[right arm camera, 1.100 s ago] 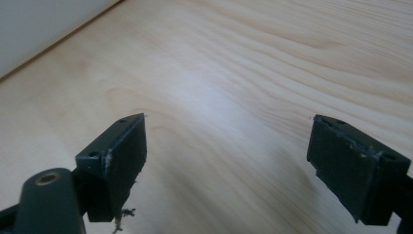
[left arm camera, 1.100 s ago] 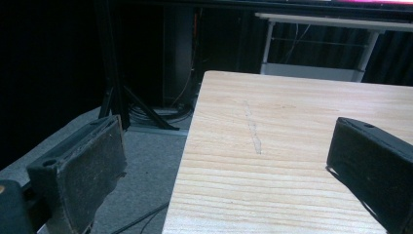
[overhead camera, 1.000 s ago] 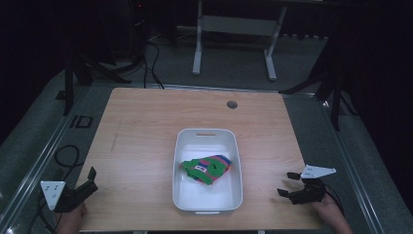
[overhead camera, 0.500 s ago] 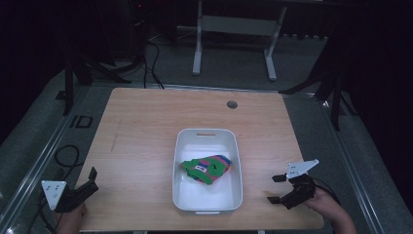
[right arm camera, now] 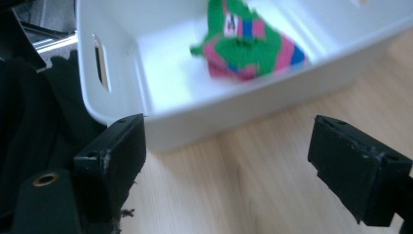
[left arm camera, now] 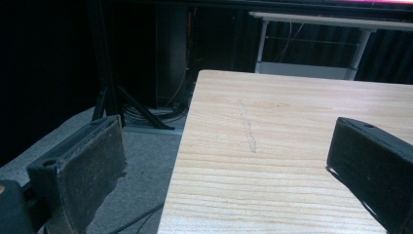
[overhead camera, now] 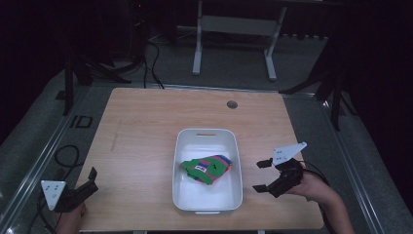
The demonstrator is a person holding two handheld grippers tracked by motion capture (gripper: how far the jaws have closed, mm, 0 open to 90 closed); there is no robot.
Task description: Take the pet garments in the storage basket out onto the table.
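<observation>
Both grippers, left gripper (overhead camera: 91, 178) and right gripper (overhead camera: 262, 174), gape empty over a pale wooden table (overhead camera: 146, 126) in a dark room.

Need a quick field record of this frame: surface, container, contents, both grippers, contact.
surface: wooden table
container: white bin, upright, near the table's middle
contents: folded green, pink and blue striped cloth lying inside the bin
left gripper: open, at the table's near left corner, holding nothing
right gripper: open, right of the bin, jaws pointed toward it, holding nothing
contact: neither gripper touches bin or cloth
</observation>
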